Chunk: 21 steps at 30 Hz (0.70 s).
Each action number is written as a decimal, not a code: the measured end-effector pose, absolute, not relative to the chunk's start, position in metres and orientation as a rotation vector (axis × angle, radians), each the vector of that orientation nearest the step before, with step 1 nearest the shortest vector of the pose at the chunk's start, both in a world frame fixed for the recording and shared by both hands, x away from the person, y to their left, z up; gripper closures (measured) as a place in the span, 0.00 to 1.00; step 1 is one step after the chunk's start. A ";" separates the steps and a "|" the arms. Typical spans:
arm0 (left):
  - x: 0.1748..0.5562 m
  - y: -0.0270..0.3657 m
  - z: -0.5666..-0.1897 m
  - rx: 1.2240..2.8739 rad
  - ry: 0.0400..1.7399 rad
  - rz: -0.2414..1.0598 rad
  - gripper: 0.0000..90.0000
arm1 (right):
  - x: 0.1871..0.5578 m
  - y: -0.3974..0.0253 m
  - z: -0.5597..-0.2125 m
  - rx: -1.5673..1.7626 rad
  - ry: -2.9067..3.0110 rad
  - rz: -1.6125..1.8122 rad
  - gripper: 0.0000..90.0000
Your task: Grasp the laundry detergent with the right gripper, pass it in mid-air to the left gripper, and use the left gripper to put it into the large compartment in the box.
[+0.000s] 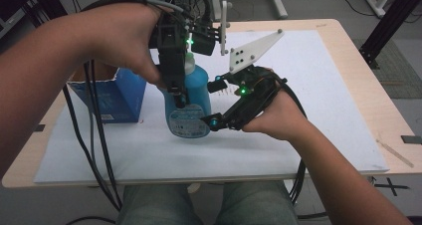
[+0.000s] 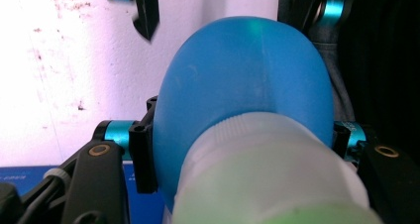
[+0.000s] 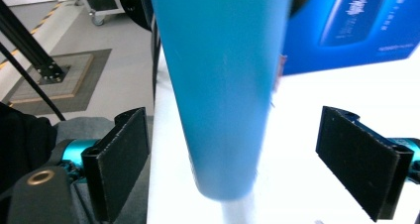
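- The blue bottle (image 1: 191,103) stands near the middle of the tabletop (image 1: 318,85), just beside a blue box (image 1: 117,98) toward the left edge.
- The left tongs (image 1: 180,98) clamp its shoulder from above, likely to steady it.
- The right tongs (image 1: 215,121) sit spread wide around its base, gripping nothing, probably ready to close low down.
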State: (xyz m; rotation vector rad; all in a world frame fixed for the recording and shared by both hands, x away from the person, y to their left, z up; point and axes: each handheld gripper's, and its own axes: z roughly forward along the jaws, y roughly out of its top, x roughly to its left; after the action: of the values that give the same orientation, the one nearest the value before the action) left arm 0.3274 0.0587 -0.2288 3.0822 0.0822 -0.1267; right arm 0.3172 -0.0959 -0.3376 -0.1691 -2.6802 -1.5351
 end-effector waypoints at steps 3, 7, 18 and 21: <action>0.329 0.060 -0.228 3.091 0.088 -0.131 0.42 | 0.318 -0.103 -0.335 -0.188 -2.705 -1.532 0.09; 0.330 0.061 -0.226 3.091 0.104 -0.124 0.42 | 0.320 -0.111 -0.330 -0.221 -2.773 -1.485 0.03; 0.336 0.069 -0.214 3.087 0.179 -0.138 0.42 | 0.335 -0.132 -0.310 -0.149 -2.996 -1.135 0.01; 0.339 0.071 -0.207 3.084 0.233 -0.147 0.42 | 0.339 -0.137 -0.307 -0.104 -3.070 -0.960 0.01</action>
State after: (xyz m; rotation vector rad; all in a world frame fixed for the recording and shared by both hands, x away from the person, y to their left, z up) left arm 0.3387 0.0714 -0.2072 3.0843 0.2332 -0.1471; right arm 0.3388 -0.1370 -0.3068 -0.1042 -3.0704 -0.9605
